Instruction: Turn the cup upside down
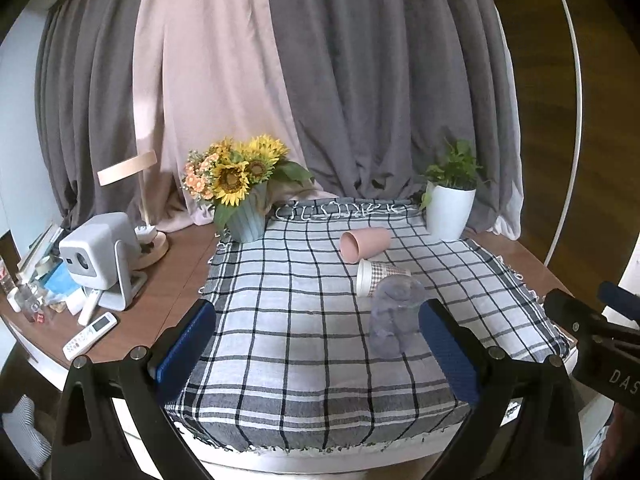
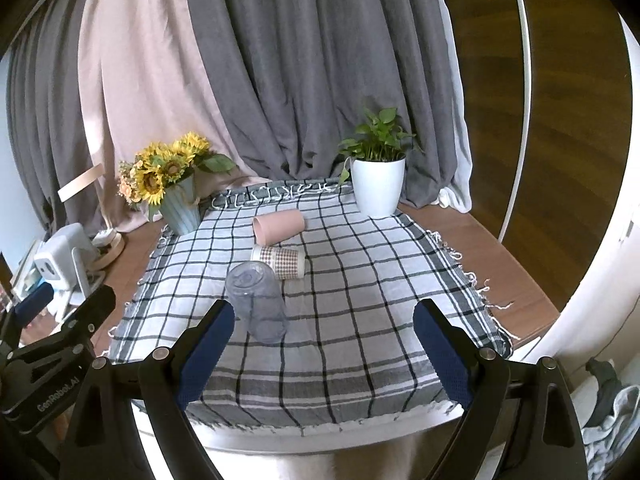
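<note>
The left gripper point(image 1: 316, 344) and the right gripper point(image 2: 324, 344) are seen nearest the cameras, each with its blue-padded fingers point(image 1: 186, 346) spread wide and nothing held between them; both are held above the near edge of the checked cloth point(image 1: 288, 320). A clear cup point(image 2: 256, 306) is found standing upside down on the cloth, just beside the left finger in the right view. Behind it a patterned paper cup point(image 2: 280, 266) and a pink cup point(image 2: 280, 226) are laid on their sides. A sunflower vase point(image 1: 244, 220) and a potted plant point(image 2: 378, 190) are placed at the far corners, before the curtains point(image 2: 280, 80).
</note>
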### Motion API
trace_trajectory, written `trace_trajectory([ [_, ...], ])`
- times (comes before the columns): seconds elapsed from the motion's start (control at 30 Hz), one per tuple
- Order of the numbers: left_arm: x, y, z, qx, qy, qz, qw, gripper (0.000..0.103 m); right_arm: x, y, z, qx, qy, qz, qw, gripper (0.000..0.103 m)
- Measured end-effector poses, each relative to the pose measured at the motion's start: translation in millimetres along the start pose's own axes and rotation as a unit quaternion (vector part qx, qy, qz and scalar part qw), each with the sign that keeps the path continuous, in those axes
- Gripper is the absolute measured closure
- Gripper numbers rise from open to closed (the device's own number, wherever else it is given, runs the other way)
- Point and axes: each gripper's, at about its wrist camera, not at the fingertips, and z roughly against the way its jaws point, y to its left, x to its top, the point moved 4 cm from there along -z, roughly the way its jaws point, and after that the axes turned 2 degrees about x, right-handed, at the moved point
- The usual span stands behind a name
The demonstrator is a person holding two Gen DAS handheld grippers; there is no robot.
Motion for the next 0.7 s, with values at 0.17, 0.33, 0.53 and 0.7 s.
trace_trajectory([
  [0.17,-0.2,0.9,1.7,-0.001,-0.003,0.003,1.0000,0.000,-0.8,1.4,4.0,0.003,-0.001,0.005,1.000,0.012],
  [0.33,-0.5,-0.9,2.7,-0.003,-0.004,0.003,1.0000,0.000,-2.5,4.3,5.3,0.006,0.002,0.010,1.000,0.012],
  [0.53,-0.9,-2.3,2.6,-0.004,-0.001,0.005,1.0000,0.000,-2.8,5.1,6.6,0.007,0.000,0.013,1.000,0.012],
  [0.7,-0.8,-1.9,2.4,-0.004,-0.001,0.005,1.0000,0.000,-2.5,4.7,6.0,0.007,0.001,0.012,1.000,0.012],
])
